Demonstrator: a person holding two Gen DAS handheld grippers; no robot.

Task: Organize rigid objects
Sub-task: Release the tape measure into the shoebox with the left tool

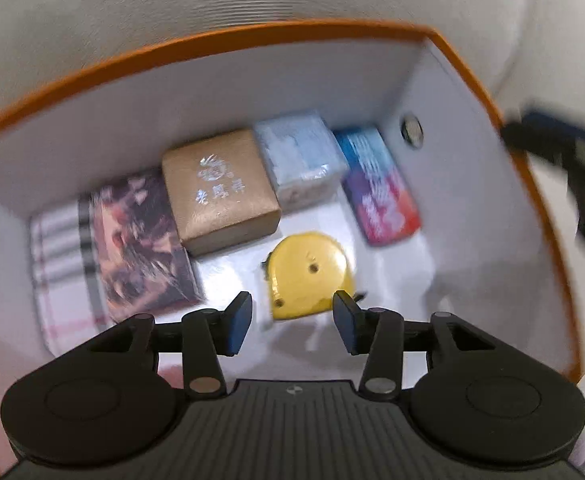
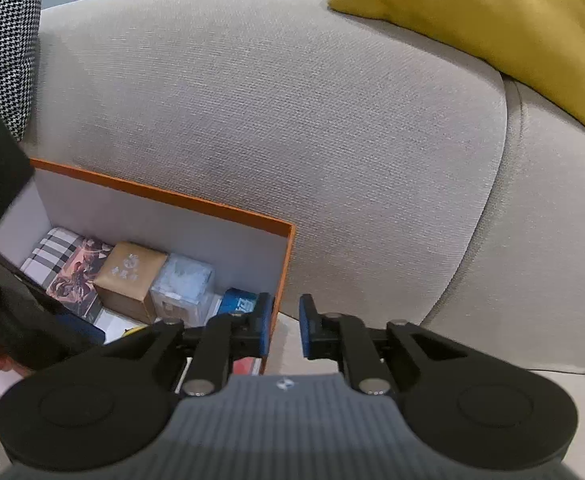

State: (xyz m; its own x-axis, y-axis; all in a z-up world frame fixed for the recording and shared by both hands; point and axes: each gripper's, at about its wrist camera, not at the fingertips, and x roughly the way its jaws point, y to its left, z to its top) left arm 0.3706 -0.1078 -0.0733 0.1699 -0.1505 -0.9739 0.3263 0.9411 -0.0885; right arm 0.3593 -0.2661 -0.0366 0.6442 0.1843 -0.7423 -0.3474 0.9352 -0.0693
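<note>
Contents of orange-rimmed box (image 1: 468, 64), white inside, standing on a grey sofa cushion (image 2: 292, 120).

Back row, left to right: a plaid-patterned flat item (image 1: 56, 248); an illustrated dark card box (image 1: 140, 244) lying partly over it; a tan box with silver lettering (image 1: 220, 188); a pale blue clear-wrapped box (image 1: 300, 160); a blue-and-red pack (image 1: 380, 184) near the right wall.

In front of the row: a yellow tape measure (image 1: 308, 272) lying flat on the box floor, apart from the tan box.

Left gripper (image 1: 292, 322) points down into the box above the tape measure; its fingers stand apart, touching nothing.

Right gripper (image 2: 286, 330) is at the box's right wall, fingers slightly apart with nothing between them.

Also present: yellow cushion (image 2: 492, 20); houndstooth cushion (image 2: 4, 40).
</note>
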